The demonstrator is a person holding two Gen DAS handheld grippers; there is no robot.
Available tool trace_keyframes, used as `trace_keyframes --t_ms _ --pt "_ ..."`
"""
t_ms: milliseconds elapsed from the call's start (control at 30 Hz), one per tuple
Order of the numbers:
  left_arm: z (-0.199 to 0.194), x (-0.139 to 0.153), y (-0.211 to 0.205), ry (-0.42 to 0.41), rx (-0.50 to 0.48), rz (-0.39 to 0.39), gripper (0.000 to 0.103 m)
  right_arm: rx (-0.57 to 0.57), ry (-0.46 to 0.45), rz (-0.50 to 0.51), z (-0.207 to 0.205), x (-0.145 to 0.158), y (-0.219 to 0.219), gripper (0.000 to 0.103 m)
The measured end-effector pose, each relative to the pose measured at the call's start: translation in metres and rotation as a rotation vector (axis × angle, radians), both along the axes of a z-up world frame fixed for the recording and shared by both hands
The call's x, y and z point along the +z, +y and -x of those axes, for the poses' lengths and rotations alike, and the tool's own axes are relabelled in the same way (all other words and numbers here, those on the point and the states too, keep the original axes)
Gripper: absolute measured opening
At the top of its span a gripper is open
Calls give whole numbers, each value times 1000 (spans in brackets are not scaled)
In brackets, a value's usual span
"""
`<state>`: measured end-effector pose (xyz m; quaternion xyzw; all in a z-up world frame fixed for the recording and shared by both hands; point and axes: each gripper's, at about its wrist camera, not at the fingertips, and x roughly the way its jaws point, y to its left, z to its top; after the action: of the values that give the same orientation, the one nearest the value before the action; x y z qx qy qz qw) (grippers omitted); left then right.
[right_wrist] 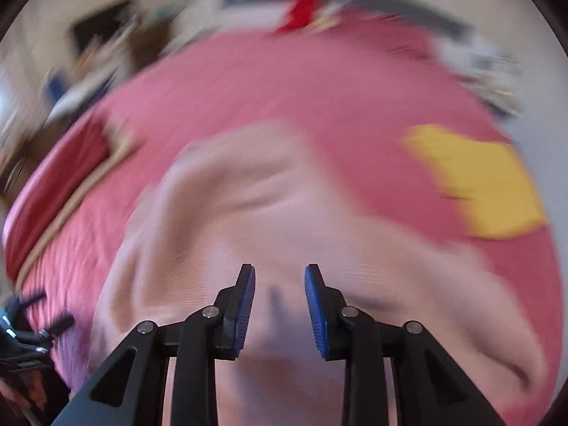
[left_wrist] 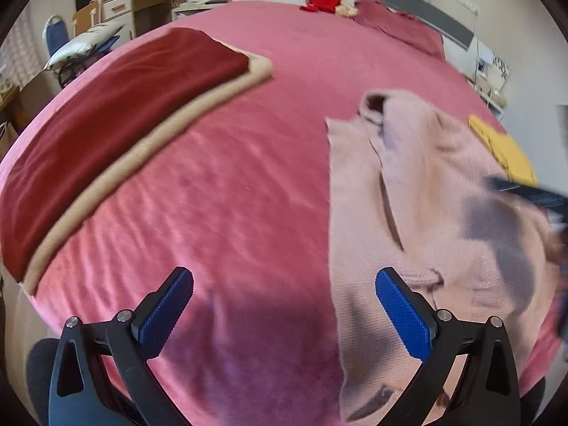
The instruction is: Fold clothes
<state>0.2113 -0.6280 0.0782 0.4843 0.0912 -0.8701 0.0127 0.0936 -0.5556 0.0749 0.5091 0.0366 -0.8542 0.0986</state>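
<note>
1. Risk of a dragged fold: the pale pink knit sweater (left_wrist: pixel 426 213) lies loosely rumpled on the pink bedspread (left_wrist: pixel 248 177), with a sleeve thrown across its body. If only the top layer is pinched, the lower layer is likely to be left behind and the fold skewed.
2. Risk of a misplaced grab: the right wrist view is heavily smeared, so edges of the knit cannot be made out there. A closure made in that state may land on mid-cloth rather than a hem.
3. Risk of catching bedspread with the knit, both being soft and similar in tone.
4. Left gripper (left_wrist: pixel 284 314): jaws are held wide apart, nothing between the pads. Bare bedspread is seen in the gap; the sweater's left edge runs just inside the right-hand pad.
5. Right gripper (right_wrist: pixel 279 310): jaws are parted narrowly, nothing gripped. The sweater (right_wrist: pixel 269 213) fills the view directly below and ahead of the tips; contact cannot be told.
6. Yellow garment (right_wrist: pixel 486 184) lies beyond, apart from the sweater.
</note>
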Motion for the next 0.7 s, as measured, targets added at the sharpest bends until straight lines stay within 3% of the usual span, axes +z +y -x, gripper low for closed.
trace_keyframes --t_ms 33,133,200,267,400,533,700 --pt "-2 3 -5 8 9 -2 103 25 -24 -15 11 -14 -17 29" --pt "-11 8 -23 33 40 -3 103 109 -77 -188 28 -61 -70 31" --pt "-16 6 -34 40 77 -12 103 69 -32 -282 15 -76 -91 33" --pt "-19 -1 -45 35 118 -43 103 83 -55 -233 -8 -79 -105 26" --pt "-19 -6 -53 14 173 -94 103 194 -99 -136 -67 -80 -123 26" --pt "-13 2 -35 34 145 -84 103 337 -247 26 -129 -80 -123 26" --pt "1 13 -4 58 63 -32 103 473 -347 105 -201 -84 -120 27"
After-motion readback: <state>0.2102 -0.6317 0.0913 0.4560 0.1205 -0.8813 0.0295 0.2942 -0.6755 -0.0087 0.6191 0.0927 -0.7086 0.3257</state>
